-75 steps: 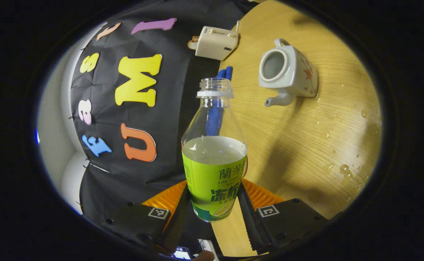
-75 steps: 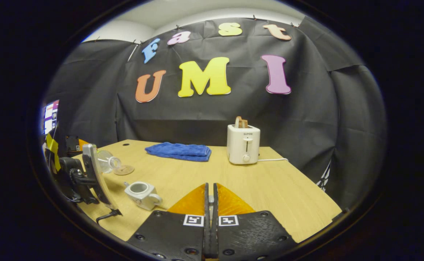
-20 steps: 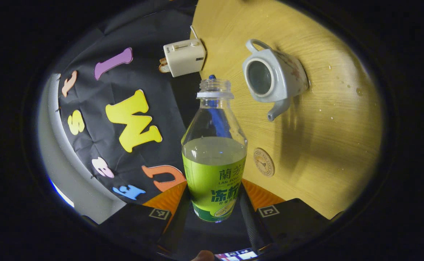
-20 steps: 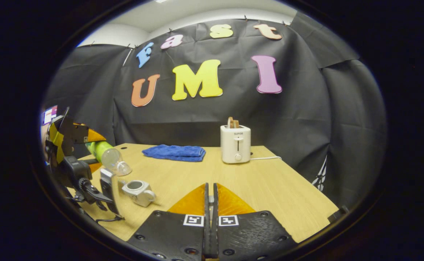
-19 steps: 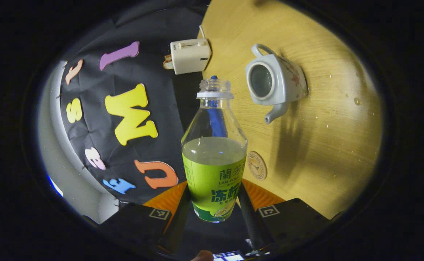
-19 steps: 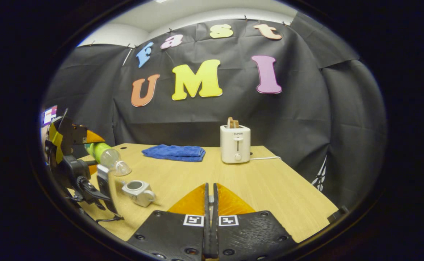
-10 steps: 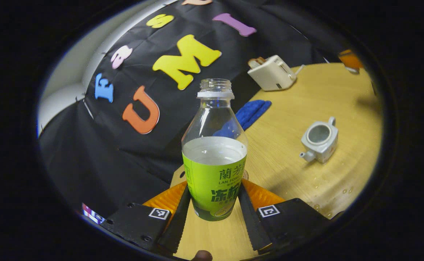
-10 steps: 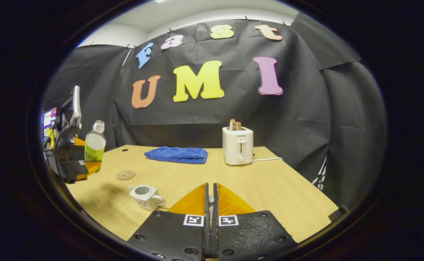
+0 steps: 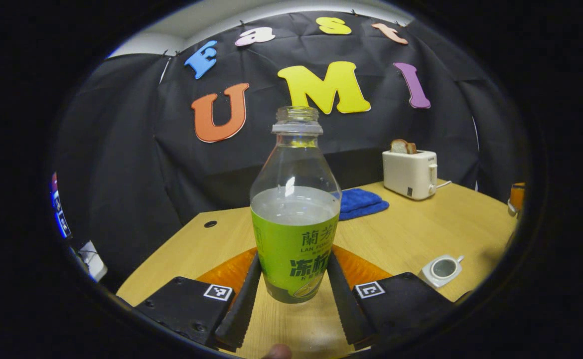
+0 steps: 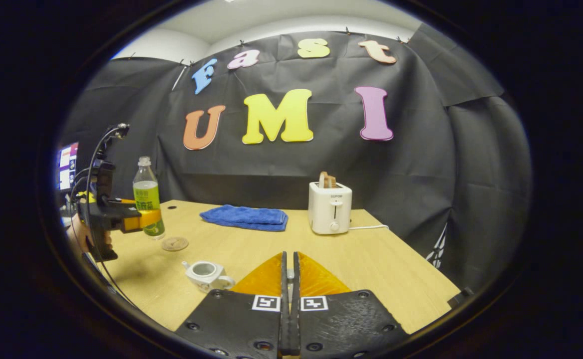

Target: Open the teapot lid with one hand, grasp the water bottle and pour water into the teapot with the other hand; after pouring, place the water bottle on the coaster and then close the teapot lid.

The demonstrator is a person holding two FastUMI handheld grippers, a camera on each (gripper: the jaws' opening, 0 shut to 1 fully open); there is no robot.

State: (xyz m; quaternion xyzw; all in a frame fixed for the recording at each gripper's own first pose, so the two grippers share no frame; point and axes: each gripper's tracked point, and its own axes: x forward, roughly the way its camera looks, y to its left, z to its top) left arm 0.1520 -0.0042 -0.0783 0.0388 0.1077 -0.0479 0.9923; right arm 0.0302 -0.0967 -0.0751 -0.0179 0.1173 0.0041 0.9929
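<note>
An uncapped clear water bottle (image 9: 295,209) with a green label, about half full, stands upright between my left gripper's (image 9: 294,264) fingers, which are shut on its label. In the right gripper view the water bottle (image 10: 147,199) hangs in the left gripper (image 10: 142,219) just left of and behind the round coaster (image 10: 174,244). The white teapot (image 10: 204,273) sits lidless on the table, and appears small at the lower right as the teapot (image 9: 442,269). My right gripper (image 10: 287,259) is shut, with a small pale bit of the lid pinched between its fingers.
A white toaster (image 10: 330,214) with bread in it stands at the back of the wooden table (image 10: 371,259), a folded blue cloth (image 10: 244,218) to its left. The same toaster (image 9: 410,173) and cloth (image 9: 361,202) lie beyond the bottle. A hand holds the left gripper.
The left gripper has swung the bottle from tilted over the teapot back to upright and carried it away toward the coaster. The right gripper has stayed put and shut.
</note>
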